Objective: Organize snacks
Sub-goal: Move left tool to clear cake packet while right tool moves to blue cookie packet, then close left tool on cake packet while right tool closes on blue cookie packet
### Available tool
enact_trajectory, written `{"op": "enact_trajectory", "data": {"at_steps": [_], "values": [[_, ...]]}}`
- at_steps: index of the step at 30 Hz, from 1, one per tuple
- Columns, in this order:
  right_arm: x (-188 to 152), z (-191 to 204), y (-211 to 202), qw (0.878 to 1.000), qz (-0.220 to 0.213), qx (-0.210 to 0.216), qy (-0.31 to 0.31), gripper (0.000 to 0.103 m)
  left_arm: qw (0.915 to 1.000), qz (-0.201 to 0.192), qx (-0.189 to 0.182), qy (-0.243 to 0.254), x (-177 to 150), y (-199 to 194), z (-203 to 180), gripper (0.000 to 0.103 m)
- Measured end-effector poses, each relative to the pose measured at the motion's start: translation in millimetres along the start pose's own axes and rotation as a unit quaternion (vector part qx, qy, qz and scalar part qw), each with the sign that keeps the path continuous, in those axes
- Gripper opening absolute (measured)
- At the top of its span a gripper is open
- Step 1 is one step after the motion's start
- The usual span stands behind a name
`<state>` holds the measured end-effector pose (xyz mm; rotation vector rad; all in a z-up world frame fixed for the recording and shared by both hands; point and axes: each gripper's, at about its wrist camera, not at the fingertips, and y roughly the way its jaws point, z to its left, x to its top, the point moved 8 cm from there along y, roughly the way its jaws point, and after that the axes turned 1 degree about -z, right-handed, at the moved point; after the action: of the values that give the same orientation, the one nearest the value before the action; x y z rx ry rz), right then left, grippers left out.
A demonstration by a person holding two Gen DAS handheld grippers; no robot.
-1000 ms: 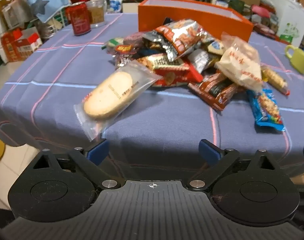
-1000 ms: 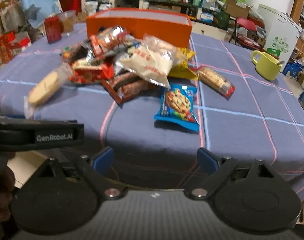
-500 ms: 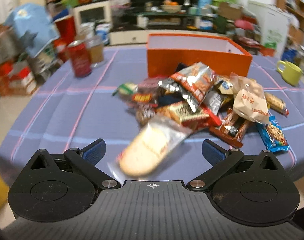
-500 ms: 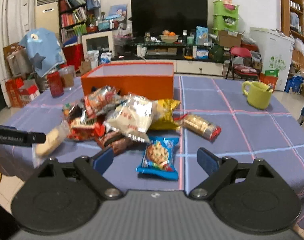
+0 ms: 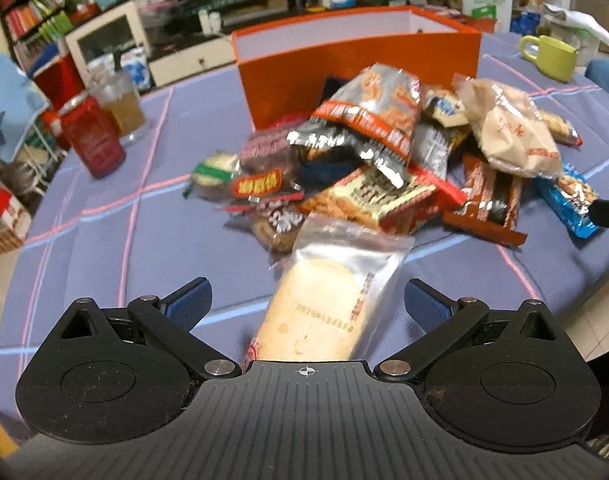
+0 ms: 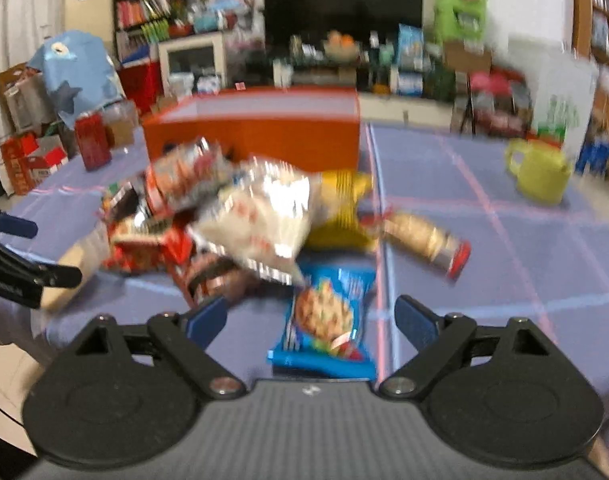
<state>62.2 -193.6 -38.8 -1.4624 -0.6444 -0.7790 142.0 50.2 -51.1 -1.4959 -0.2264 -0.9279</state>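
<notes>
Since the frame a second back, both your tongs have closed in on the snack pile: the clear-wrapped biscuit that lay ahead and to the left then is now between your left fingers, and the blue cookie packet sits much closer to the right ones. Left side first. Red can point(image 5: 91, 140) and glass of drink point(image 5: 122, 106) stand at the far left of the tabletop point(image 5: 152, 240), well apart from the pile. Your left tongs point(image 5: 307, 300) are spread wide, released, with the biscuit packet point(image 5: 324, 308) lying lengthwise between the pads but not pinched. Risk here: you would be closing across the packet's width, so a hard clench could crack the biscuit, and a light one may catch only slick film. Its far end touches the snack pile point(image 5: 376, 152), so a lift could drag neighbours along. Behind the pile, the orange box point(image 5: 356, 60) stands open-topped, the likely destination; its near wall is tall, so a low carry could clip it. Further right, your right tongs point(image 6: 310, 318) are also released, holding nothing, with the blue cookie packet point(image 6: 324, 320) flat between them. A flat packet may slide rather than lift. The two tongs work near each other; mind a collision. The green mug point(image 6: 538, 176) stands well clear at the right.
</notes>
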Motion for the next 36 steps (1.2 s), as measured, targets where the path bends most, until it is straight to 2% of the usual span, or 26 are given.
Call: {"op": "enact_trajectory", "data": {"at_steps": [8,11,13,15,18,21,24,26,29,31,34,36], "values": [[-5,4,8,1.000,0.010,0.004,0.013,0.092,0.9995,0.009,-0.023,0.019,-13,4,6,0.088],[-5,10,7,1.000,0.006,0.011,0.004,0.092,0.9992,0.018,-0.035,0.009,-13,10,7,0.080],[-4,12,6,1.000,0.004,0.011,-0.005,0.092,0.9986,0.035,-0.037,-0.011,-14,18,9,0.075],[-5,13,5,1.000,0.003,0.017,-0.007,0.092,0.9972,0.058,-0.024,-0.042,-15,30,15,0.075],[-4,12,4,1.000,0.003,0.022,-0.001,0.092,0.9927,0.059,-0.003,-0.105,-11,38,29,0.070],[-1,10,3,1.000,-0.002,0.020,0.006,0.092,0.9898,0.053,0.012,-0.132,-8,41,35,0.067],[0,5,2,1.000,-0.012,0.010,0.007,0.092,0.9870,0.038,-0.003,-0.156,-6,33,35,0.061],[-1,1,3,1.000,-0.014,0.002,0.015,0.092,0.9851,0.031,-0.008,-0.169,-9,27,36,0.066],[-6,-6,13,0.999,0.002,-0.002,0.049,0.092,0.9865,0.030,-0.010,-0.161,-10,24,33,0.068],[-7,-8,20,0.998,0.006,-0.006,0.064,0.091,0.9874,0.036,-0.006,-0.154,-14,24,32,0.074],[-6,-10,28,0.997,-0.005,-0.037,0.068,0.091,0.9878,0.044,0.010,-0.149,-20,24,32,0.081],[-10,-10,37,0.996,0.014,-0.050,0.072,0.090,0.9876,0.049,0.012,-0.149,-23,26,34,0.081]]}}
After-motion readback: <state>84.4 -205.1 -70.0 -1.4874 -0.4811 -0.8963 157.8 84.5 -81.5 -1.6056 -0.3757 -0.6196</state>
